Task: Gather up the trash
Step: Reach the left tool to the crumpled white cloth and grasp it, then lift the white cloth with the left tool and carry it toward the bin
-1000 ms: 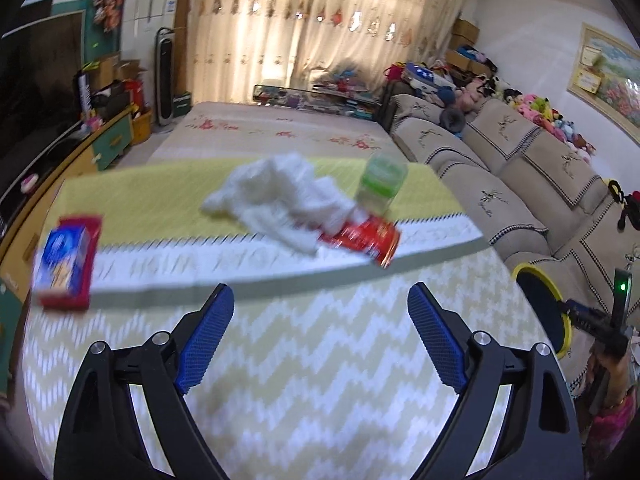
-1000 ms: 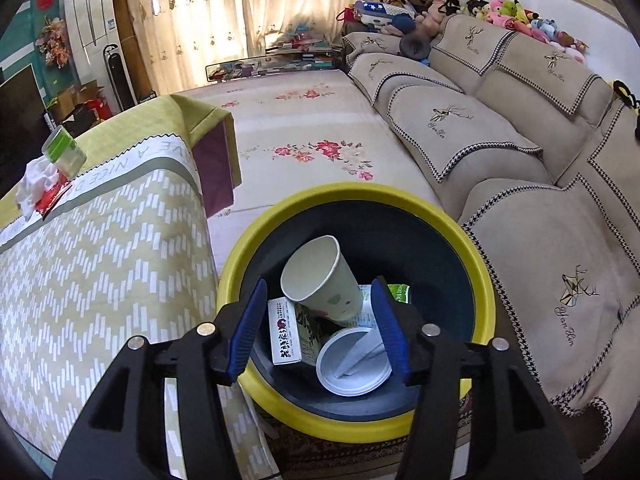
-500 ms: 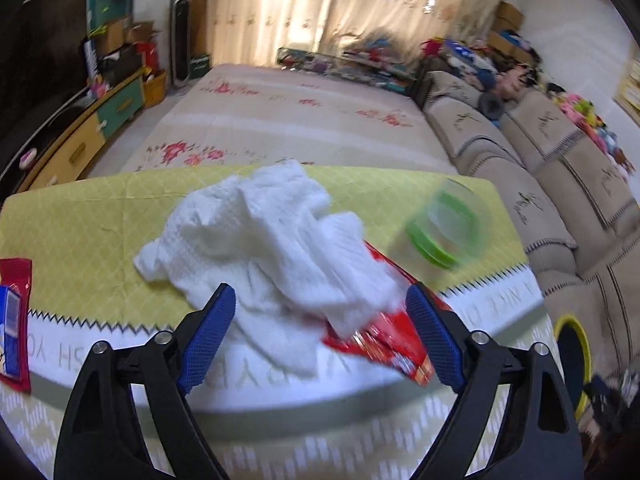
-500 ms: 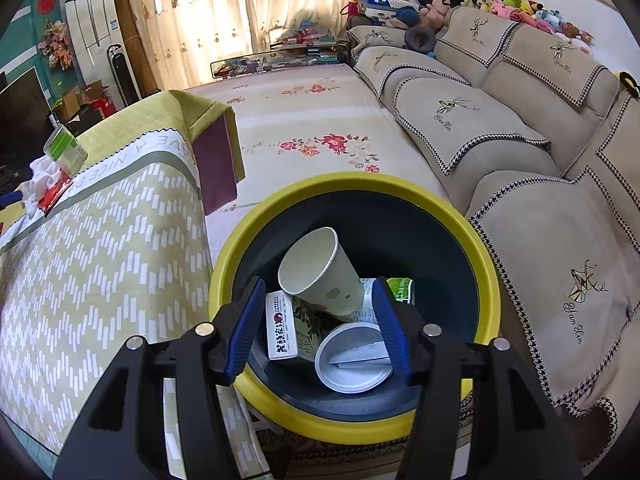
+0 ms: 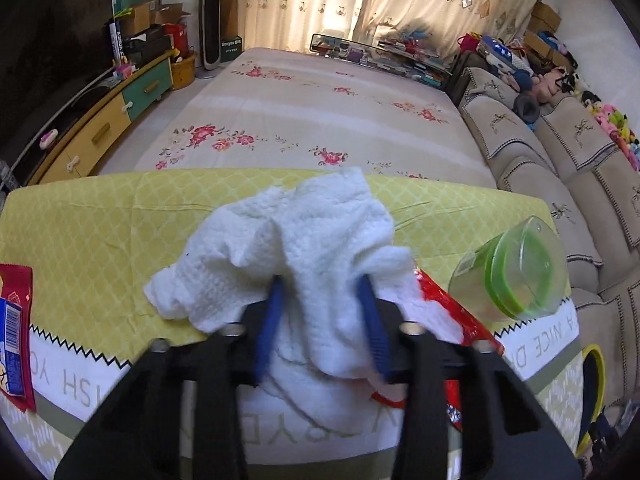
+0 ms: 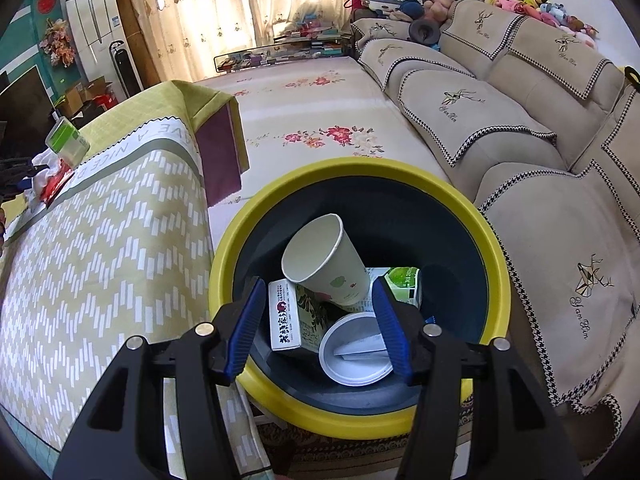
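Counts, left wrist view: one crumpled white paper towel (image 5: 304, 248), two red snack wrappers, one clear plastic jar with a green lid (image 5: 516, 272). All lie on the table under a yellow-green tablecloth (image 5: 100, 224).

One red wrapper (image 5: 448, 312) lies partly beneath the towel's right side. The second red wrapper (image 5: 16, 336), with a blue-and-white label, lies flat at the table's left edge, well apart from the towel. The jar lies tipped on its side just right of the towel, lid toward the camera.

Left gripper (image 5: 322, 296): jaws have just been closing, and the blue pads (image 5: 272, 312) now press into the towel from both sides. The towel bunches up over the fingertips and hides them. Whether the towel is off the cloth, cannot tell.

Right wrist view, counts in the bin: one white paper cup (image 6: 324, 264) on its side, one white carton with red print (image 6: 285, 316), one green package (image 6: 404, 284), one round white lid (image 6: 356, 356). The bin (image 6: 248, 224) is dark inside with a yellow rim and stands on the floor between table corner and beige sofa (image 6: 520, 128).

Right gripper (image 6: 322, 320): hovers over the bin mouth, jaws partway apart, nothing between the pads.

The towel, jar and wrapper also show small at the table's far end in this view.
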